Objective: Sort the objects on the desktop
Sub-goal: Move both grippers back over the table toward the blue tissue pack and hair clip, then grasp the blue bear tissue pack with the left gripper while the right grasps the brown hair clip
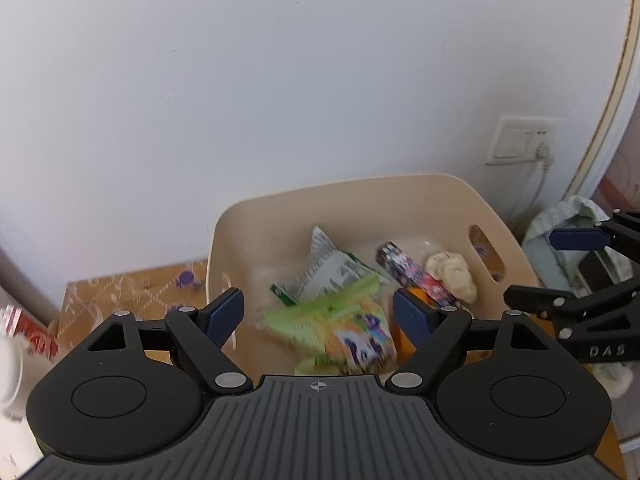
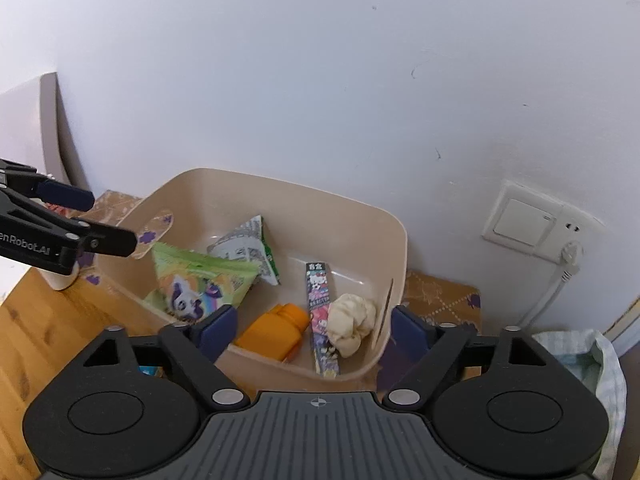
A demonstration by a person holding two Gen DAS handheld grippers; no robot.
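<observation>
Hovering over the beige basket [image 1: 436, 200], the left hand-held gripper [image 1: 318, 316] had its blue-padded fingers spread wide, nothing between them. Inside the basket lay a green cartoon snack bag [image 1: 344, 328] at the near left, with a grey-and-green packet [image 1: 324, 268] just behind it, touching. To the right sat an orange bottle [image 2: 276, 332] on its side, then a long Hello Kitty stick pack [image 2: 322, 316] running near to far, and a cream crumpled lump [image 2: 350, 320] pressed against the right wall. The right hand-held gripper [image 2: 312, 328] was also spread apart and empty, poised above the basket's near rim. The basket rested on a wooden tabletop [image 2: 36, 320] covered at the far side by a brown patterned mat [image 1: 124, 292]. A white wall switch and socket [image 2: 528, 224] showed on the wall to the right, with a pale checked cloth [image 2: 592, 364] below it.
</observation>
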